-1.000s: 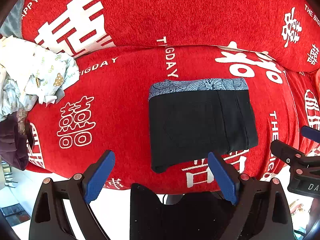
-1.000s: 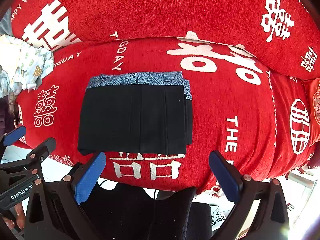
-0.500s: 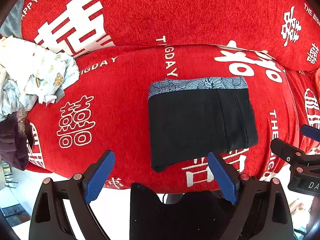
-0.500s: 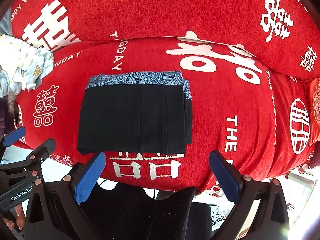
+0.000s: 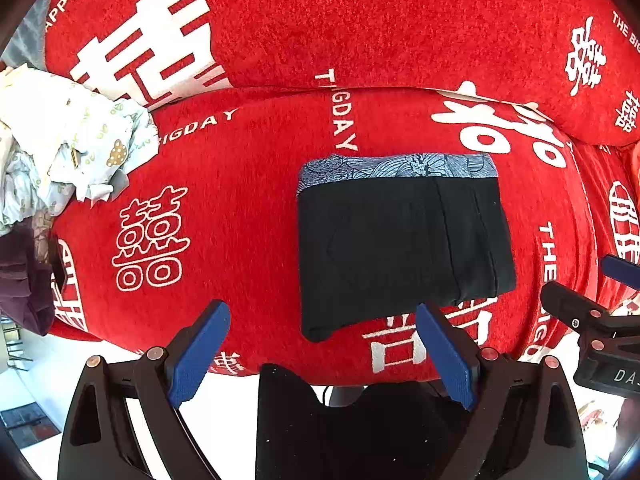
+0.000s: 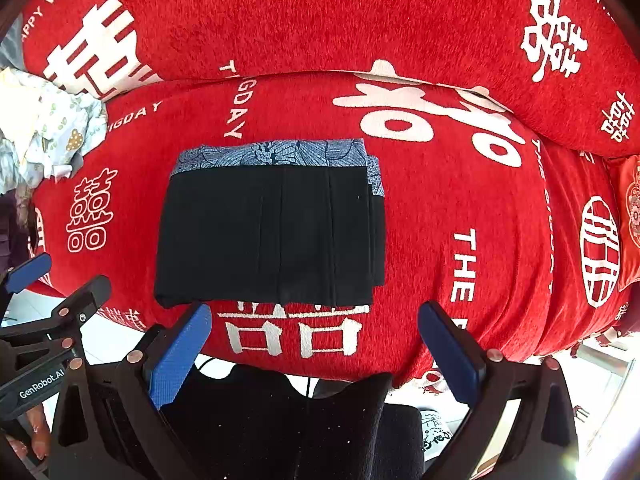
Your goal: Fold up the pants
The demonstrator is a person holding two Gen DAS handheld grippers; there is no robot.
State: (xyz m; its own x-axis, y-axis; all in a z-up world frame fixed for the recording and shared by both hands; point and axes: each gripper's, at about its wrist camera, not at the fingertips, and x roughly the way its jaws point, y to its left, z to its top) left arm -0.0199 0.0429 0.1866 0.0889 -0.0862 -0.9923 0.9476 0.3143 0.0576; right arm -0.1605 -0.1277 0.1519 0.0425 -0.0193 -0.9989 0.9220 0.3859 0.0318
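Note:
The black pants lie folded into a compact rectangle on the red sofa seat, with a blue patterned waistband along the far edge; they also show in the right wrist view. My left gripper is open and empty, held back from the pants' near edge. My right gripper is open and empty, also just short of the near edge. Each gripper shows at the side of the other's view.
The red sofa cover with white lettering spans the seat and backrest. A heap of light printed clothes and a dark garment lie at the left end. The seat's front edge drops to a white floor.

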